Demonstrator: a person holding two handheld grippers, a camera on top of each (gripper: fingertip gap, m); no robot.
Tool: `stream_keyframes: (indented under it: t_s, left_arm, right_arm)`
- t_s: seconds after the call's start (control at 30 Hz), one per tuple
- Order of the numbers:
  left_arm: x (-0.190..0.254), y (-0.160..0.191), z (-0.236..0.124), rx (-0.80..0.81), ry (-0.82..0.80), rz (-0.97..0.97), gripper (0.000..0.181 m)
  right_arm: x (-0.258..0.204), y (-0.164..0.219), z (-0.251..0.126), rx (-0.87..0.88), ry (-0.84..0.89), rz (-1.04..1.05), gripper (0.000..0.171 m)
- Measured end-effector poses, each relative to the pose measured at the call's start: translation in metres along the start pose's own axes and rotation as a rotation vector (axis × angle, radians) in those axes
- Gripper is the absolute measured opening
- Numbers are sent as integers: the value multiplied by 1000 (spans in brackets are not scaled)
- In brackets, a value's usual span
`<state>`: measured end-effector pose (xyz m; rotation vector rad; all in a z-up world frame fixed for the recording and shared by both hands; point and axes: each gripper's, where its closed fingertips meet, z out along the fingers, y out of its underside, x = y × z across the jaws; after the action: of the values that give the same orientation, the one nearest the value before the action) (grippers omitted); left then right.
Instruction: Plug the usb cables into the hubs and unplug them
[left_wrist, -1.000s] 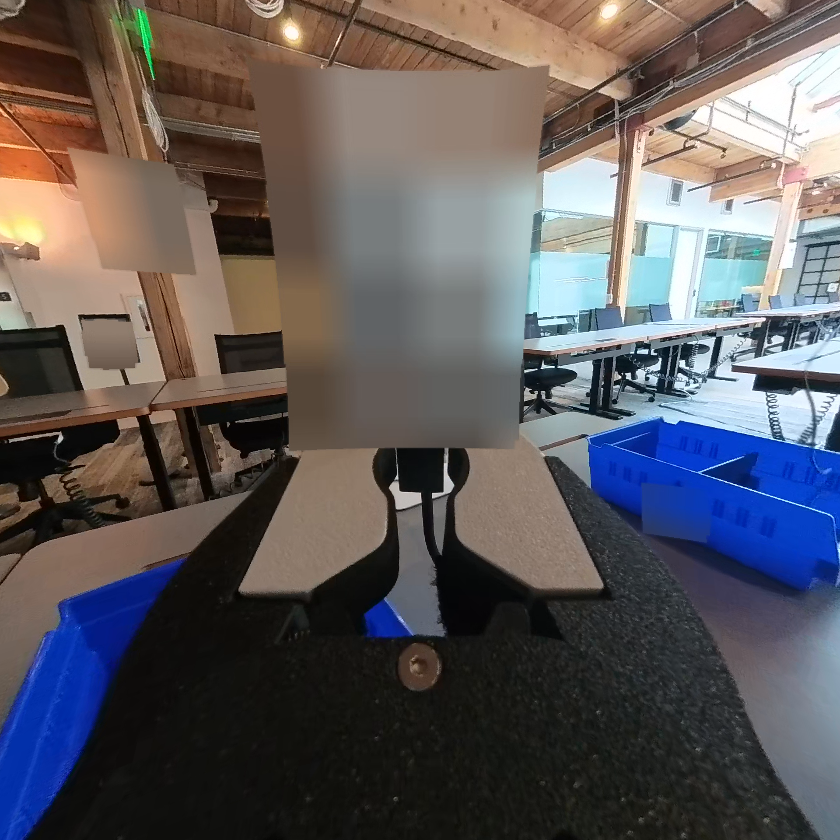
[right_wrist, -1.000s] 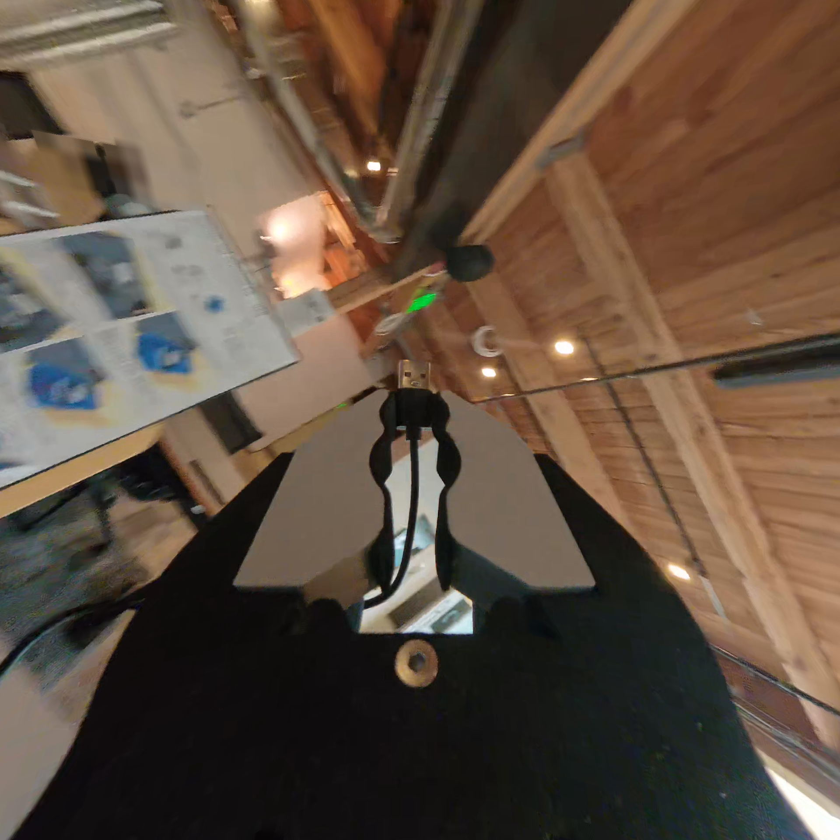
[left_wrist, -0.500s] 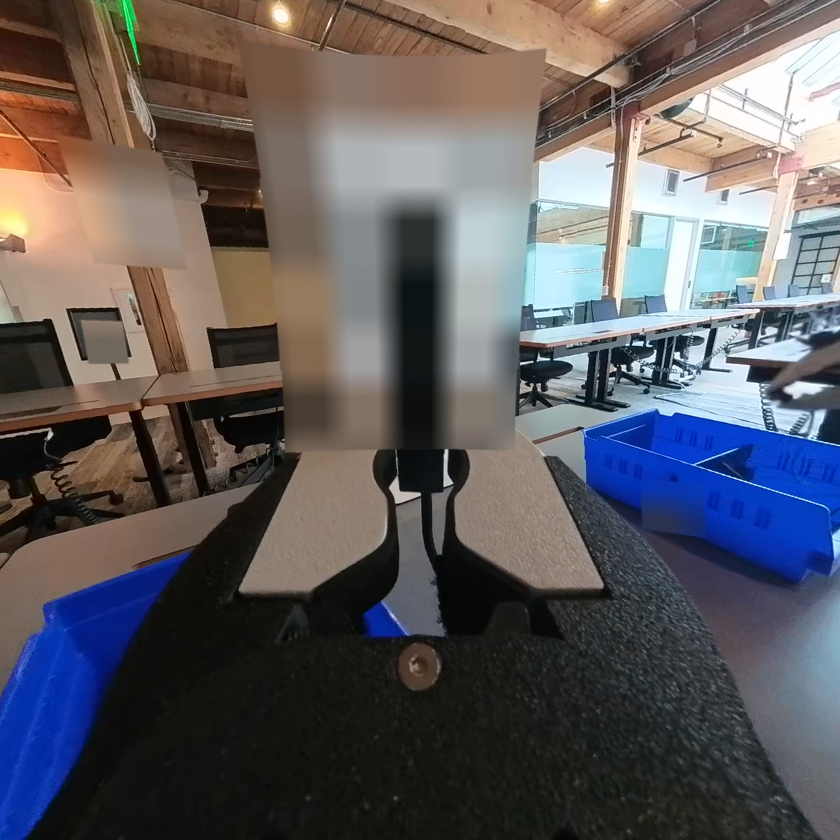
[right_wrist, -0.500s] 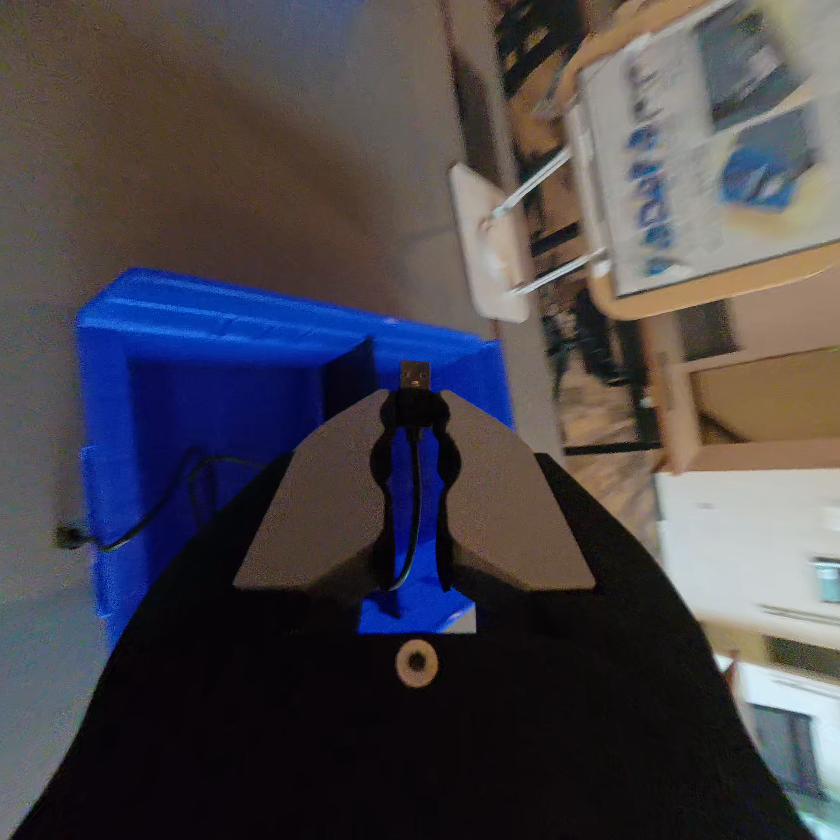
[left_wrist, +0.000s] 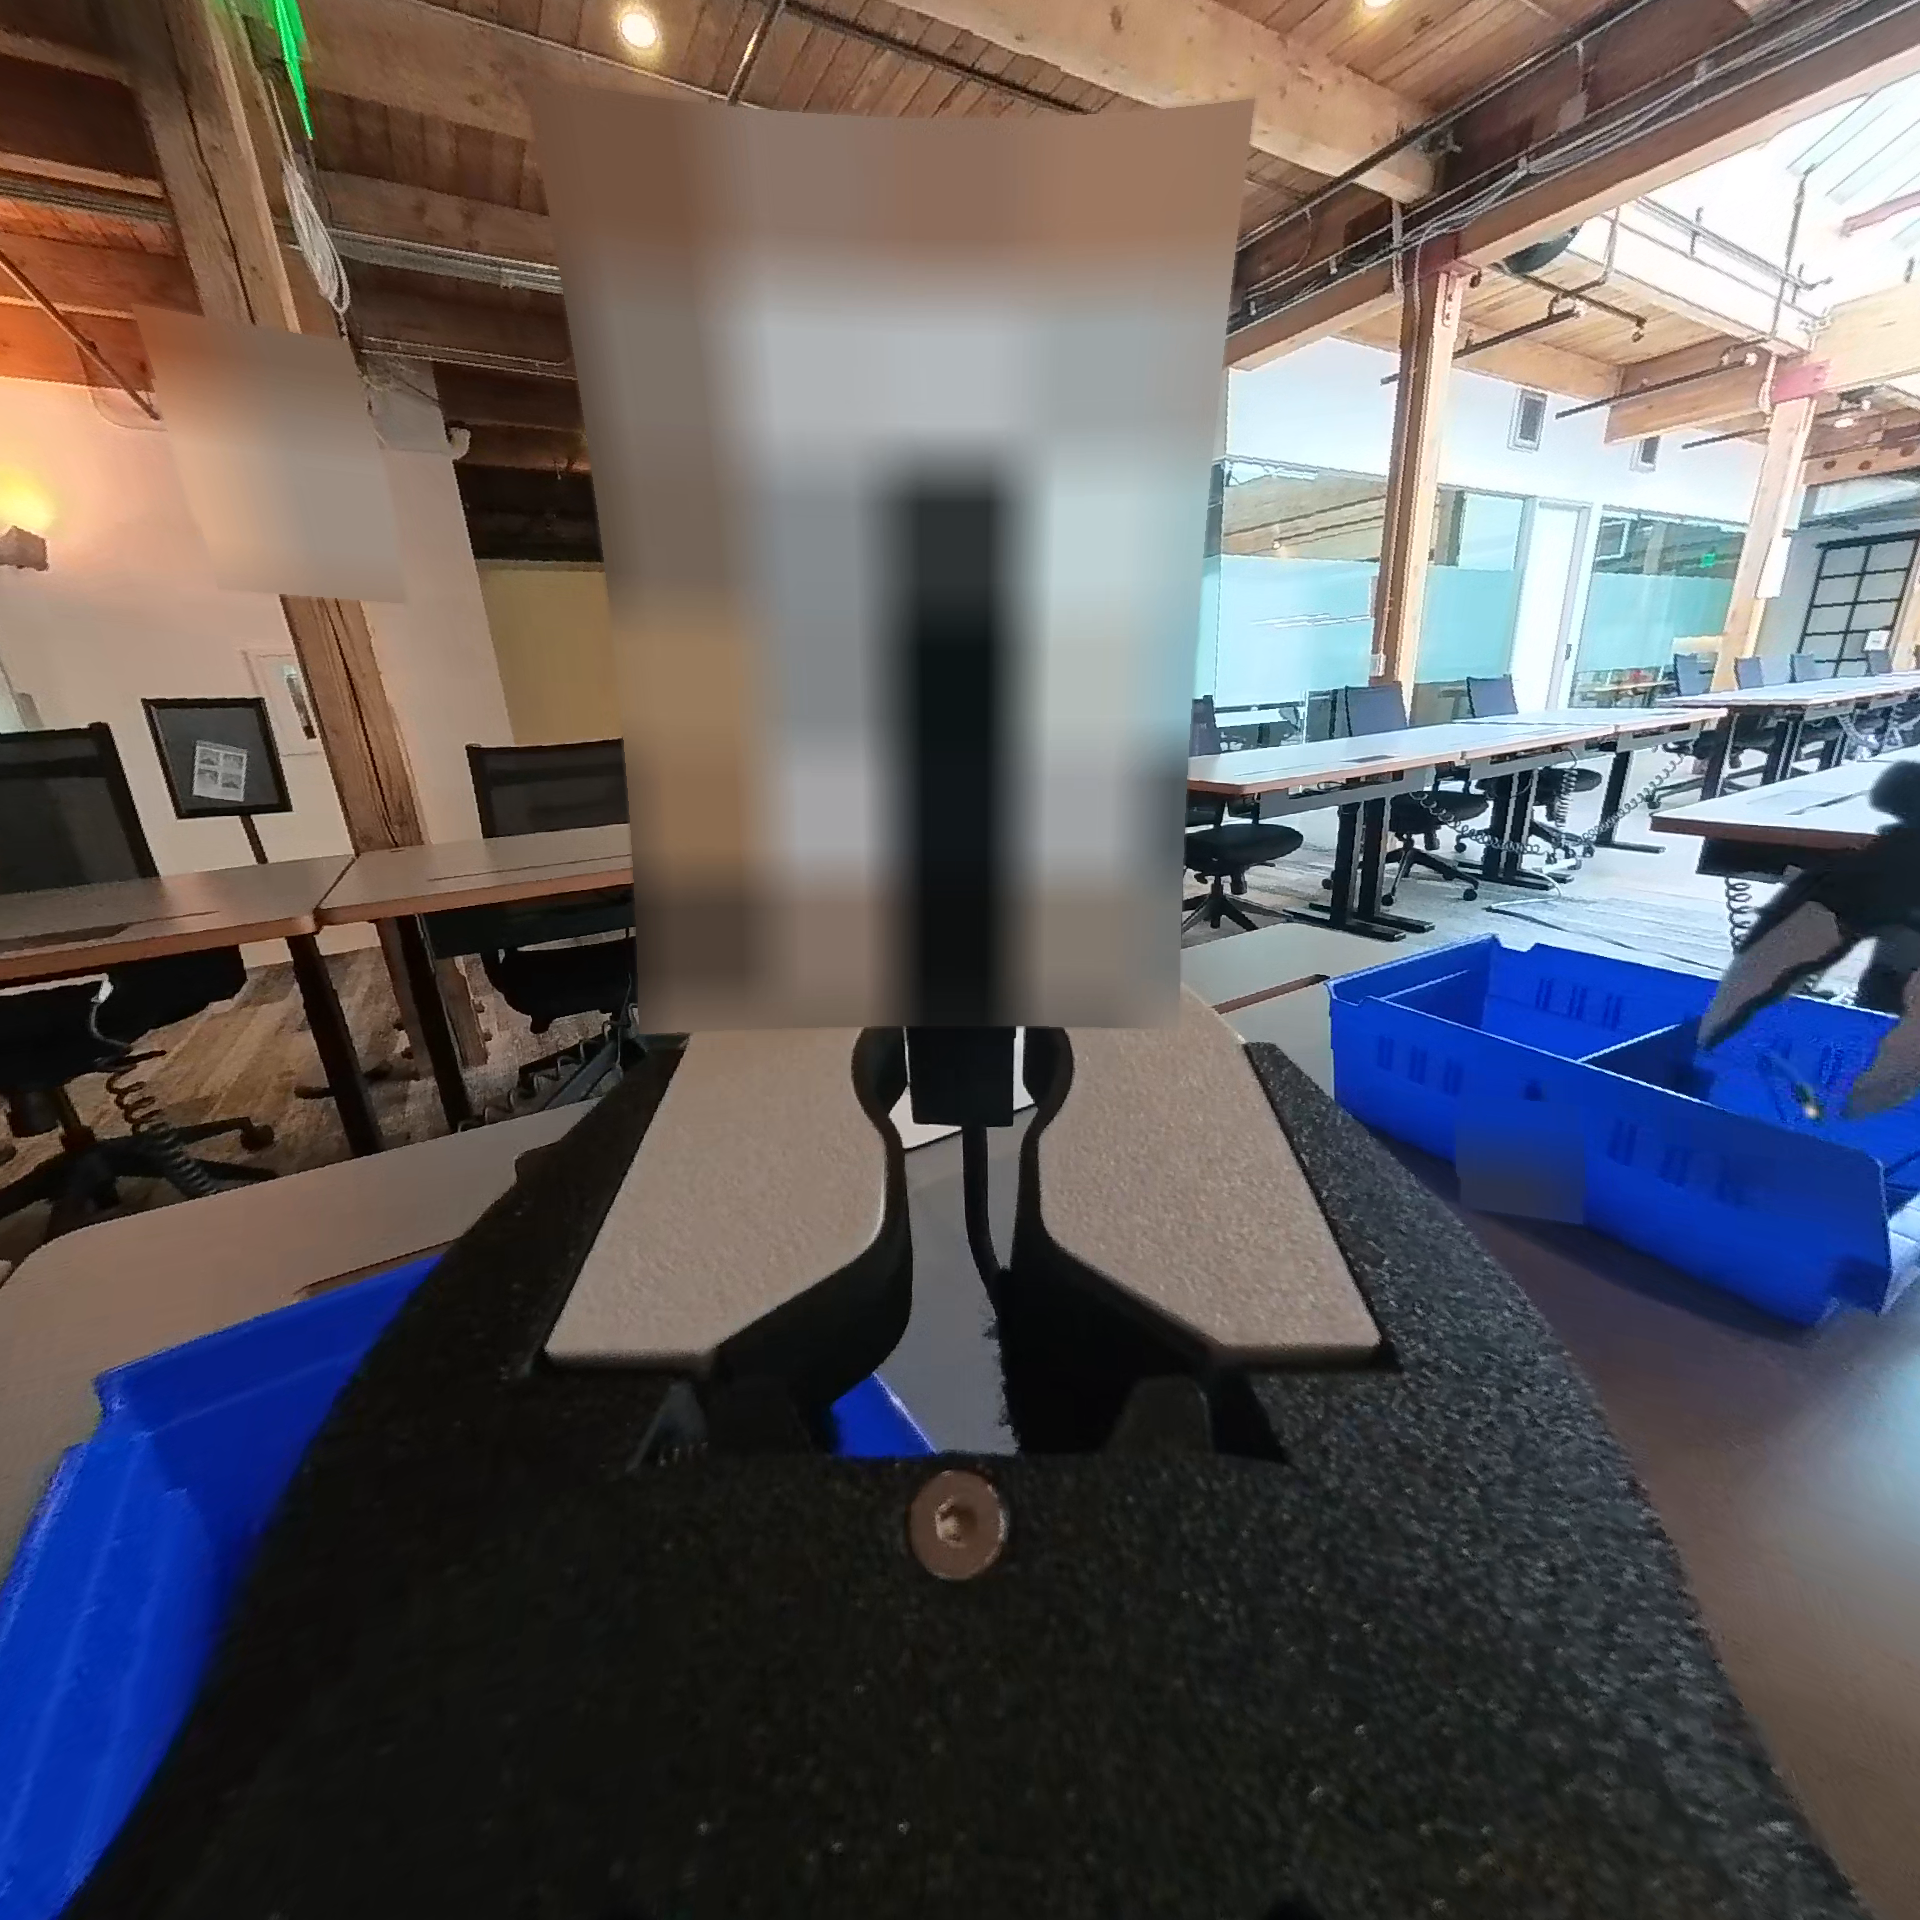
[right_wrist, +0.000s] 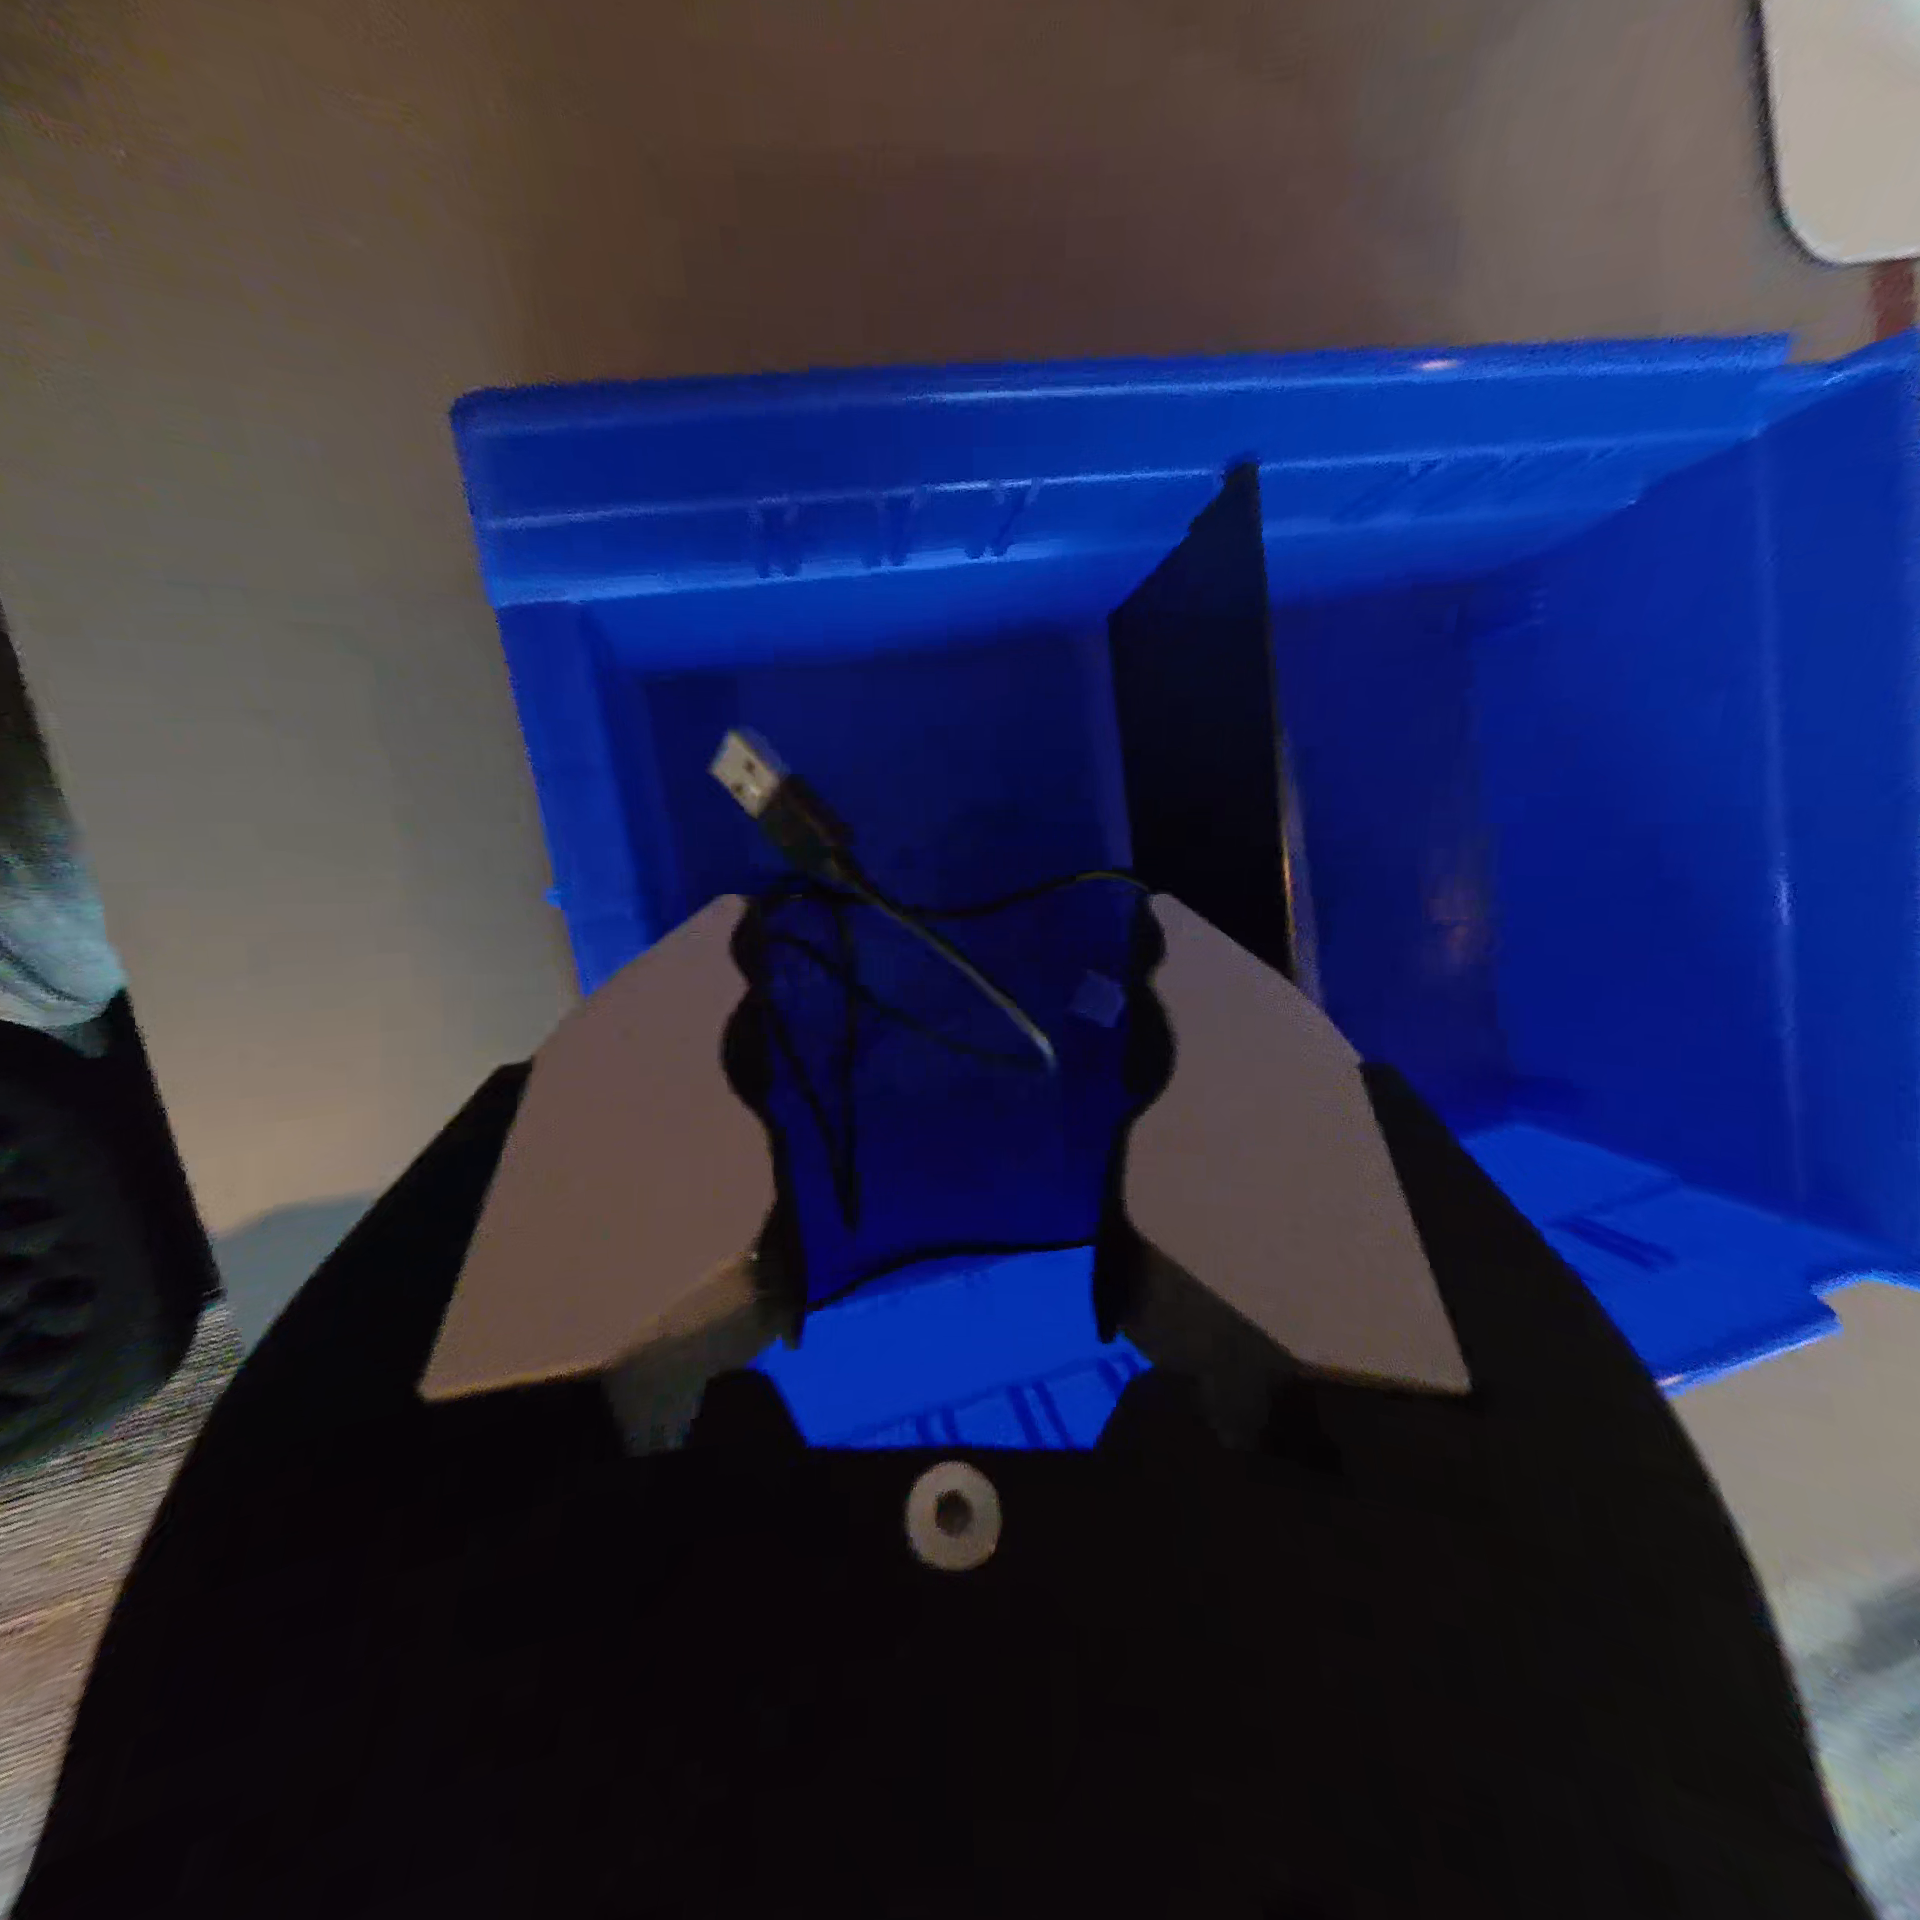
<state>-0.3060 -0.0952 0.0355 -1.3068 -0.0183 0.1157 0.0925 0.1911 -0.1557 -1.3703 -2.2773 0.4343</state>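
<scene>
My left gripper (left_wrist: 961, 1049) is shut on the lower end of a black USB hub (left_wrist: 961, 1086), held upright; a mosaic patch hides the hub's upper part, and its black lead (left_wrist: 977, 1216) hangs down between the fingers. My right gripper (right_wrist: 945, 935) is open and empty over the left compartment of a divided blue bin (right_wrist: 1039, 416). A black USB cable (right_wrist: 800, 821) with a silver plug is loose in that compartment, just beyond the fingertips. The right gripper (left_wrist: 1818, 1039) also shows far right in the left wrist view, open over the same bin (left_wrist: 1558, 1143).
A second blue bin (left_wrist: 156, 1558) sits under my left gripper on the grey table (left_wrist: 1714, 1507). A dark divider (right_wrist: 1195, 727) splits the right-hand bin. A white stand base (right_wrist: 1849, 125) lies beyond it. Desks and office chairs fill the room behind. Some 55 centimeters of space lies between my two pairs of fingers.
The right gripper swung down from pointing at the ceiling to over the divided blue bin, opened and let go of the USB cable. The left gripper kept hold of the hub, almost still.
</scene>
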Motion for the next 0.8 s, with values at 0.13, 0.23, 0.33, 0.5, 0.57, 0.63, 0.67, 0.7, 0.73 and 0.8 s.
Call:
stream_keyframes:
  t_s: [0.13,0.23,0.33,0.5,0.57,0.63,0.67,0.7,0.73,0.8]
  left_arm:
    - [-1,-1,-1,1,-1,-5,18]
    - [-2,-1,-2,0,-2,-5,17]
    - [-1,-2,-2,1,0,-7,17]
    - [1,-3,-2,2,6,-7,17]
    - [3,-3,-1,0,9,-4,17]
    - [4,-4,-1,0,12,0,17]
    - [5,-4,-2,0,12,2,17]
    - [6,-5,-2,0,11,4,17]
    - [6,-5,-2,1,10,6,17]
    - [6,-7,-3,3,9,8,17]
  right_arm:
    - [3,-4,-11,-13,50,-14,72]
    - [1,-11,-25,26,116,-7,72]
    - [-13,-12,-33,59,182,25,68]
    - [-57,21,-19,-21,174,134,68]
    - [-67,38,-10,-73,166,180,64]
    - [-69,46,-5,-94,176,185,50]
    - [-68,46,-5,-82,186,182,39]
    - [-65,43,-6,-57,198,179,26]
    - [-59,40,-8,-30,226,180,8]
    - [-53,37,-13,-12,236,186,2]
